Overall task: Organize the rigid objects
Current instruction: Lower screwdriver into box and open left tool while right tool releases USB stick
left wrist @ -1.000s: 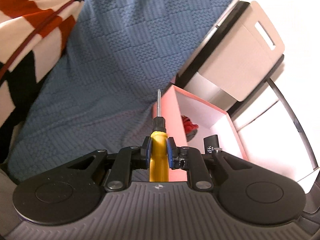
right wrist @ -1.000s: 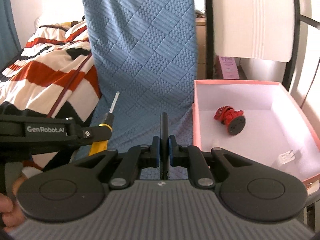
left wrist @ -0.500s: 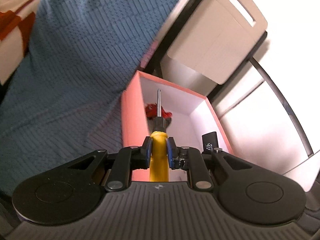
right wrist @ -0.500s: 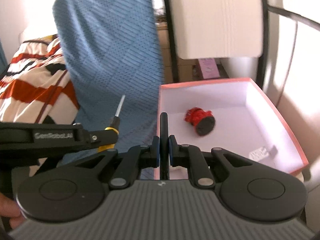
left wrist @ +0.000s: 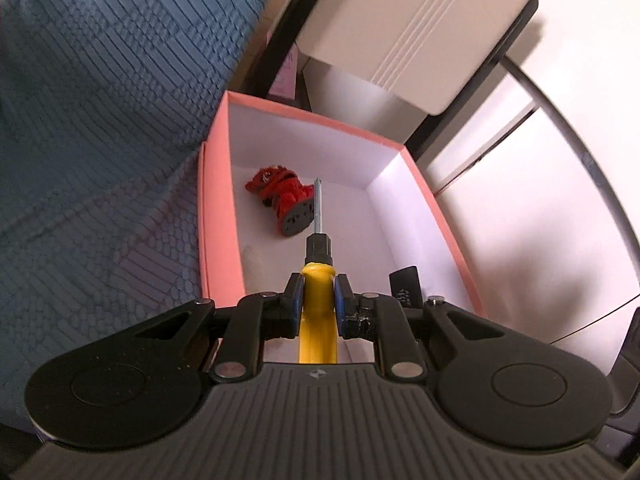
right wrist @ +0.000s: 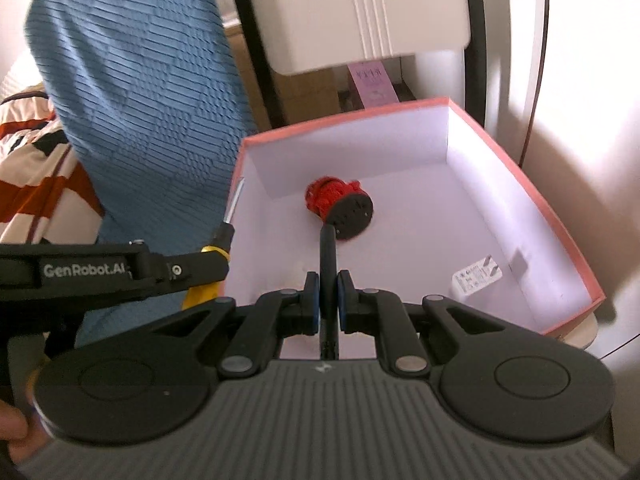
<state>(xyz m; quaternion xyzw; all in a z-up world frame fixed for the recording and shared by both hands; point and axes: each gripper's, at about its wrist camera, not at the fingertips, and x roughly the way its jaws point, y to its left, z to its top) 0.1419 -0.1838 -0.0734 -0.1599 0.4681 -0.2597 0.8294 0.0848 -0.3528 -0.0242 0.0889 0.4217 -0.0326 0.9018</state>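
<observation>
My left gripper is shut on a yellow-handled screwdriver whose shaft points into a pink box with a white inside. A red toy figure with a dark round base lies in the box. My right gripper is shut on a thin flat black object, held edge-on above the box's near edge. In the right wrist view the red toy and a white plug adapter lie in the box, and the left gripper with the screwdriver is at its left wall.
A blue textured blanket lies left of the box. A striped red, white and black cover lies further left. A beige chair back with a black frame stands behind the box, with white panels to the right.
Both grippers have moved toward and over the pink box. The screwdriver tip has passed from above the blue blanket to above the box's inside. Both grips are unchanged.
</observation>
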